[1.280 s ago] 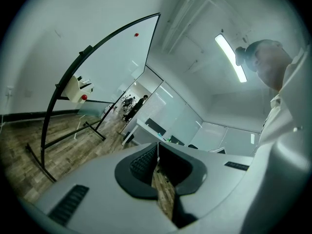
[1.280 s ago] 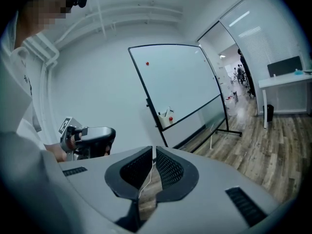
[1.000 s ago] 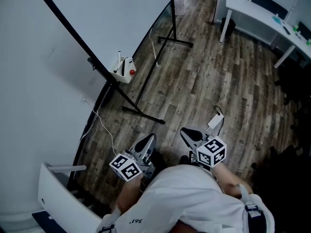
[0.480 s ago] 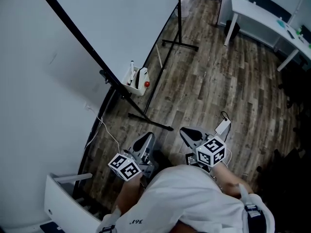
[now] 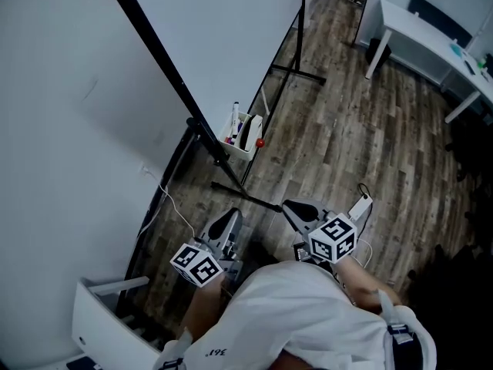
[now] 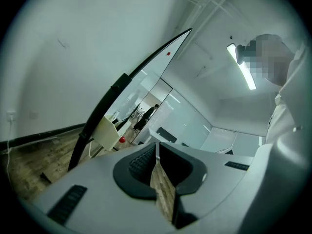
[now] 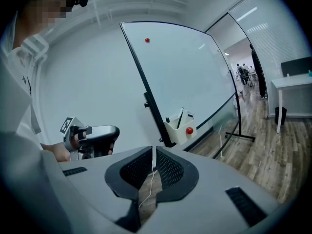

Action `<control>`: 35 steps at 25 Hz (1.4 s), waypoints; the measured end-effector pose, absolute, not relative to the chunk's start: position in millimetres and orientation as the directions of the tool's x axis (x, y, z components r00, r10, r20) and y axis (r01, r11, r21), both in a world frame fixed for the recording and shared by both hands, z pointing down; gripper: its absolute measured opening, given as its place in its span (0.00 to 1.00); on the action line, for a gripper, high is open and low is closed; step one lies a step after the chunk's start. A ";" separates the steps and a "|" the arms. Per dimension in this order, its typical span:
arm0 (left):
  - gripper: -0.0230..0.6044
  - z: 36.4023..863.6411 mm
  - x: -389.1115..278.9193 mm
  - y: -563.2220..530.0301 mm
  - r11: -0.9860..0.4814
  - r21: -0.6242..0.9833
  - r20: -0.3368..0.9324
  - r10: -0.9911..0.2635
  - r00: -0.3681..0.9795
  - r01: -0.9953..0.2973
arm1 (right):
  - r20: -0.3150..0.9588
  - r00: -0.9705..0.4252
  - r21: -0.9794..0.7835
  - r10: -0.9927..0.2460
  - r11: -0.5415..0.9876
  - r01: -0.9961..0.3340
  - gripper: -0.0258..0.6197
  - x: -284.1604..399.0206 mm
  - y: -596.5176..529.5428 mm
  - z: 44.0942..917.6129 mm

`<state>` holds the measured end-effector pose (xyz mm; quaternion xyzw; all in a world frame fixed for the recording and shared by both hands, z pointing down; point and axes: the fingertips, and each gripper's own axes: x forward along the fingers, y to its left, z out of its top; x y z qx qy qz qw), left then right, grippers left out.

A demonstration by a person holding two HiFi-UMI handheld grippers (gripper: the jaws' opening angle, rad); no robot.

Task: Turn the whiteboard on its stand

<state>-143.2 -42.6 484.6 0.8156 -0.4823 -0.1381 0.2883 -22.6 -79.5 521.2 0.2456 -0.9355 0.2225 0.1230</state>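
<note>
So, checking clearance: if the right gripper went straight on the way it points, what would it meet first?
Probably the lower black side edge of the whiteboard, next to the marker holder; depth is unclear.

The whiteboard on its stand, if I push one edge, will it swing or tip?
The whiteboard looks rigid, so it'd probably swing as one panel. Its stand has thin spread feet, so a hard shove might rock it. The open holder could spill what it carries.

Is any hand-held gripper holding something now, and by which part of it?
Nothing is held. The left hand-held gripper and the right hand-held gripper both have their jaws together and empty, and both are apart from the whiteboard.
</note>
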 end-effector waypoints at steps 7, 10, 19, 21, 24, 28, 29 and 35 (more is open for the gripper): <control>0.07 479.8 -184.7 -45.9 -0.373 0.611 0.025 -0.873 0.488 -0.698 | 0.345 -0.850 -0.344 -0.398 0.790 -0.508 0.09 -65.7 -85.8 519.3; 0.09 478.9 -199.6 -46.4 -0.384 0.605 0.019 -0.869 0.495 -0.698 | 0.347 -0.846 -0.338 -0.404 0.788 -0.515 0.09 -81.3 -85.6 519.2; 0.09 485.2 -219.4 -47.9 -0.424 0.597 0.007 -0.846 0.533 -0.681 | 0.361 -0.821 -0.315 -0.442 0.771 -0.553 0.09 -98.4 -83.3 520.4; 0.09 485.0 -222.5 -47.7 -0.428 0.593 -0.003 -0.848 0.530 -0.681 | 0.370 -0.819 -0.313 -0.439 0.771 -0.555 0.09 -98.6 -82.5 522.2; 0.11 483.6 -224.5 -47.5 -0.414 0.592 0.001 -0.858 0.514 -0.691 | 0.365 -0.822 -0.313 -0.436 0.774 -0.550 0.09 -99.1 -86.9 519.9; 0.15 486.4 -222.1 -46.5 -0.423 0.568 -0.001 -0.858 0.513 -0.706 | 0.355 -0.839 -0.308 -0.412 0.796 -0.521 0.09 -102.2 -93.1 516.2; 0.16 485.8 -220.2 -47.5 -0.418 0.565 0.000 -0.862 0.507 -0.711 | 0.356 -0.842 -0.308 -0.405 0.800 -0.515 0.09 -101.0 -94.4 515.9; 0.22 481.0 -207.7 -66.5 -0.384 0.539 0.026 -0.882 0.471 -0.749 | 0.351 -0.850 -0.300 -0.394 0.812 -0.501 0.09 -85.5 -110.5 509.6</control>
